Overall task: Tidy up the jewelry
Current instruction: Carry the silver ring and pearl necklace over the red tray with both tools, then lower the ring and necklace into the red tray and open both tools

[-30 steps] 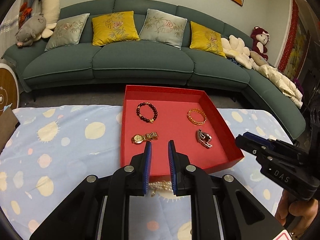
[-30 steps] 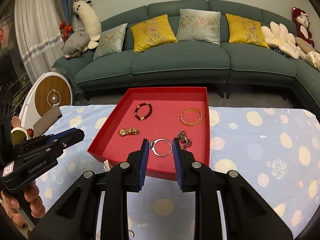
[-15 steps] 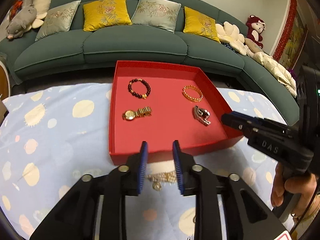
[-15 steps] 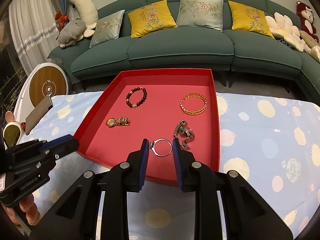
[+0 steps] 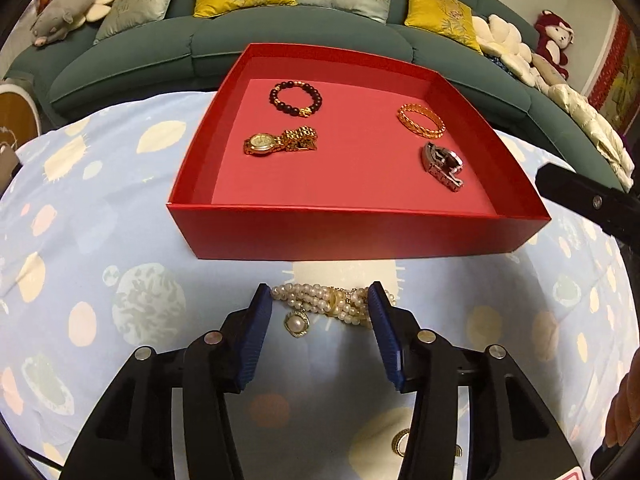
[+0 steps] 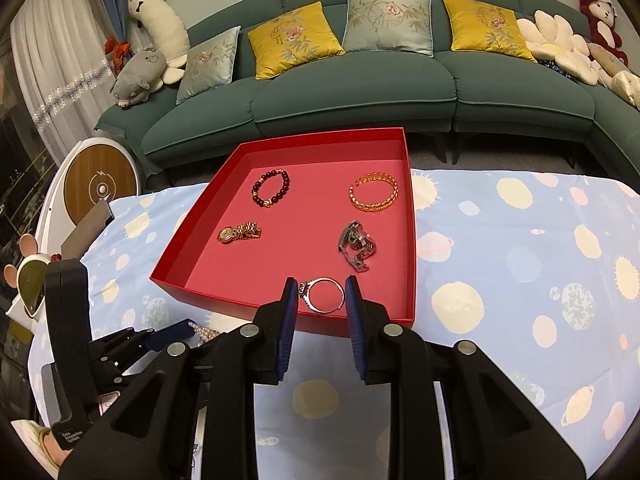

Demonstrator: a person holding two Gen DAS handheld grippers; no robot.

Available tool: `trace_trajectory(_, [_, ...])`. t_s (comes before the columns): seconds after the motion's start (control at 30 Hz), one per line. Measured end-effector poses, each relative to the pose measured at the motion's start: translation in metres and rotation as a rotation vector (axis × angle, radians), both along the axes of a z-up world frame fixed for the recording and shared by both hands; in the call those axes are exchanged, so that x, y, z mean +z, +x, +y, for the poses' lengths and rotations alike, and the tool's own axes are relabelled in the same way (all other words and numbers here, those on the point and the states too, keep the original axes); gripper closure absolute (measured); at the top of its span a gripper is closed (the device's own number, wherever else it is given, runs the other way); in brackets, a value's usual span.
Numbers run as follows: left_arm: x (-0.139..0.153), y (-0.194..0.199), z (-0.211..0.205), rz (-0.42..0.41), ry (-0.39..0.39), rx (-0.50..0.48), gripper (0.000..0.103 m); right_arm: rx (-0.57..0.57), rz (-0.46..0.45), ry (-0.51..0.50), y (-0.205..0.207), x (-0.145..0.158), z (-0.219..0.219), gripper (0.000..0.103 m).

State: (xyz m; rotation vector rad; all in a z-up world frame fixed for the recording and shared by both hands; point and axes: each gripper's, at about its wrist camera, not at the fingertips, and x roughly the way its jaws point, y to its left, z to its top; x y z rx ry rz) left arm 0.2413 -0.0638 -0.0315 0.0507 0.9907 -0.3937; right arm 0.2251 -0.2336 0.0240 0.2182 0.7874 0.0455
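A pearl bracelet [image 5: 308, 297] with a small pendant lies on the spotted cloth just in front of the red tray [image 5: 360, 236]. My left gripper [image 5: 319, 288] points down at it with its jaws opening. The pearls lie between the fingers, and the pads are not pressing on them. My right gripper [image 6: 321, 282] is shut on a silver bangle [image 6: 325, 311] over the tray's near right corner [image 6: 413, 240]. In the tray lie a dark bead bracelet [image 5: 296, 98], a gold watch [image 5: 280, 142], a gold bangle [image 5: 421, 120] and a silver watch [image 5: 442, 166].
A blue cloth [image 6: 520, 264] with pale spots covers the table. A green sofa [image 6: 360, 92] with cushions and soft toys runs behind it. A round wood-faced device [image 6: 100, 188] stands at the left edge. A small gold piece [image 5: 400, 444] lies under my left gripper.
My left gripper has sunk toward the cloth and its jaws have spread around the pearl bracelet. My right gripper has dipped slightly over the tray, still shut on the silver bangle.
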Motion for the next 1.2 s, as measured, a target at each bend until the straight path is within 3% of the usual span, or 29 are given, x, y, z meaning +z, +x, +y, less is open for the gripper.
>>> trace_trajectory(0.23, [0.005, -0.009, 0.001, -0.010, -0.020, -0.059, 0.073, 0.005, 0.004, -0.009, 0.002, -0.002, 0.000, 0.079])
trace_trajectory(0.27, [0.008, -0.010, 0.002, -0.012, -0.032, -0.064, 0.084, 0.005, 0.003, -0.009, 0.001, -0.002, -0.001, 0.079])
trace_trajectory(0.3, [0.011, -0.011, 0.002, -0.005, -0.042, -0.078, 0.103, 0.004, 0.001, -0.008, 0.001, -0.001, -0.001, 0.079])
trace_trajectory(0.67, [0.055, -0.015, 0.017, -0.085, -0.139, -0.086, 0.103, -0.005, -0.016, -0.001, -0.001, 0.003, -0.004, 0.079])
trace_trajectory(0.8, [0.039, -0.007, 0.019, 0.010, -0.153, -0.018, 0.098, -0.006, -0.016, 0.000, -0.001, 0.004, -0.004, 0.079])
trace_trajectory(0.87, [0.027, -0.004, 0.015, 0.028, -0.133, 0.033, 0.093, -0.005, -0.015, -0.003, -0.001, 0.003, -0.003, 0.079])
trace_trajectory(1.03, [0.008, 0.005, -0.001, 0.055, -0.073, 0.103, 0.056, -0.003, -0.015, -0.003, -0.001, 0.003, -0.001, 0.080])
trace_trajectory(1.17, [0.001, 0.003, -0.010, 0.013, 0.001, 0.081, 0.056, -0.001, -0.010, -0.004, -0.001, 0.001, -0.002, 0.080])
trace_trajectory(1.2, [0.001, 0.003, -0.009, 0.007, 0.010, 0.066, 0.066, -0.001, -0.008, -0.005, 0.000, 0.001, -0.002, 0.079])
